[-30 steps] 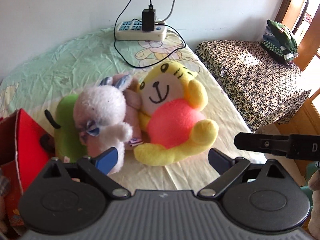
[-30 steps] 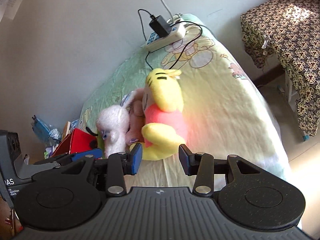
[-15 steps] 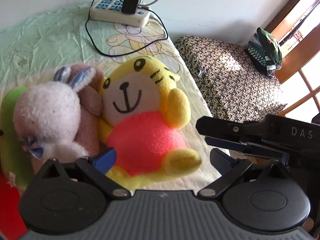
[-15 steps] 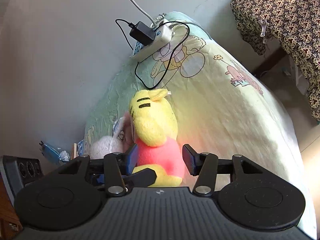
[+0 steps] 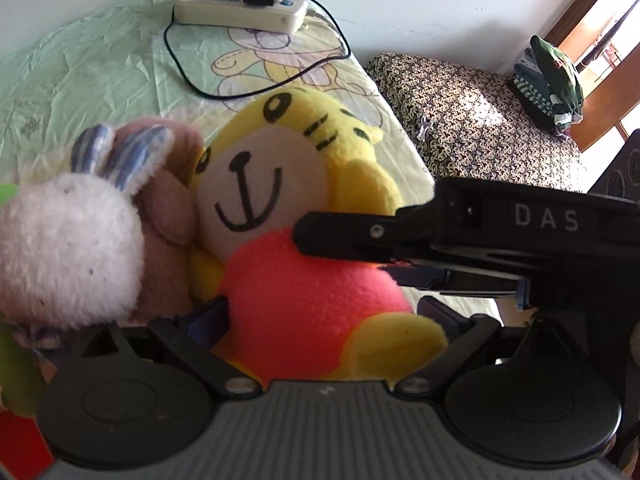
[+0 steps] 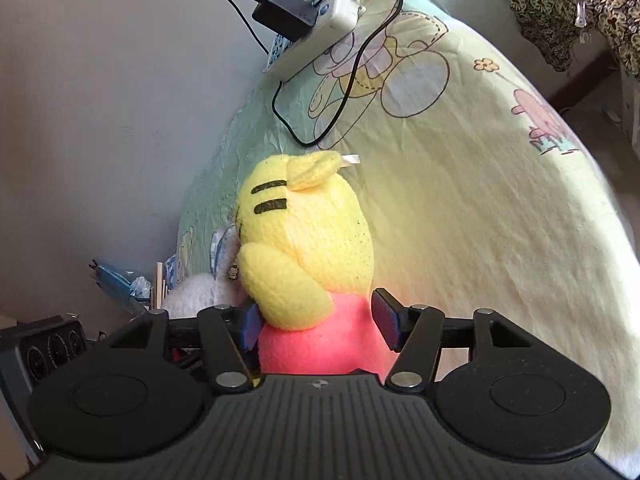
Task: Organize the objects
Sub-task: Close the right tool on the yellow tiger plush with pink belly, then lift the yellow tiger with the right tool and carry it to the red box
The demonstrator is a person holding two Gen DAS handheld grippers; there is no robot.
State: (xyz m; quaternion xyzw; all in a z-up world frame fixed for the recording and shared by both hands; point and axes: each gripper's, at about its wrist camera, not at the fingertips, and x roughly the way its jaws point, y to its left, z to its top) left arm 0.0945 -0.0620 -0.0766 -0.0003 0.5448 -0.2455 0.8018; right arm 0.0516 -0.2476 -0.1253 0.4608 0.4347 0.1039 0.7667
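Right now I have both tools over the bed [image 6: 500,208], whose pale cartoon-print sheet spreads ahead of them to the wall. Nearest me lies the yellow tiger plush [image 5: 280,216] in its pink shirt, on its back on the sheet. My left hand-held gripper [image 5: 324,320] straddles its pink belly with the jaws spread wide and closing a little; the pads do not press the fabric. My right hand-held gripper [image 6: 316,326] comes in from the tiger's other side, its jaws opening, the pink body between them but not squeezed. Left of my left hand-held gripper, pressed against the tiger's cheek, sits the white bunny plush [image 5: 68,248]. Far ahead of both, by the wall, rests the power strip [image 5: 240,8] with a black adapter [image 6: 286,10] plugged in.
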